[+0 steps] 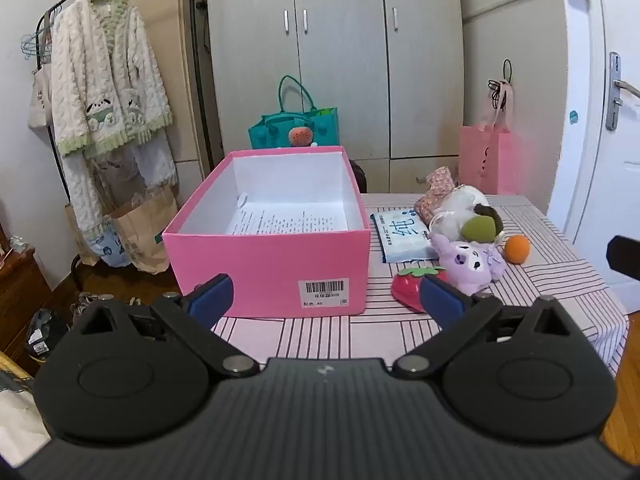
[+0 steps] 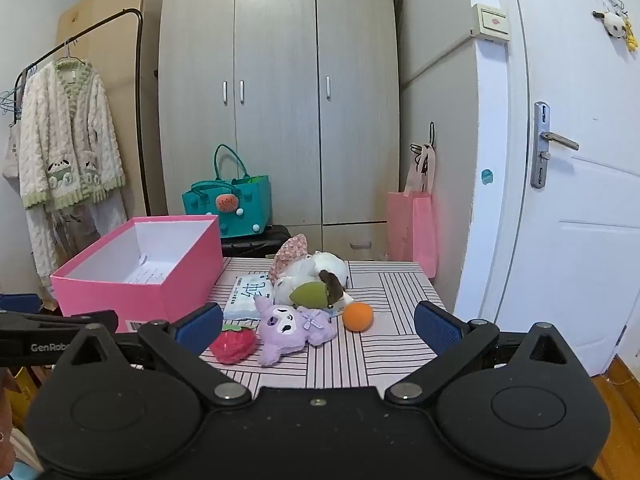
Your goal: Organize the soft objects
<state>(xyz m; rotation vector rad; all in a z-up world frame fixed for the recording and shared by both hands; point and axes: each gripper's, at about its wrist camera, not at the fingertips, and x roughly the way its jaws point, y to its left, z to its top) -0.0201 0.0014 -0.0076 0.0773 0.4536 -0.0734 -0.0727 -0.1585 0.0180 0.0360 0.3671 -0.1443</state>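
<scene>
Toys lay in a loose cluster on the striped table, none yet in the pink box, so the sorting looked to be at its very start. Both tools hung short of the pile: the left gripper faced the box with its jaws spread wide and nothing between them, and the right gripper faced the toys, equally spread and empty.

Nearest the right gripper sat a red strawberry, touching a purple plush. Just beside that lay an orange ball. Behind them a white plush with a green piece rested against a floral pouch, and a tissue pack lay between the plush pile and the box. The box stood open at the table's left, holding only a printed sheet.

A first pick probably called for the right gripper to drop onto the strawberry or purple plush, close softly, and carry it left over the box wall.
</scene>
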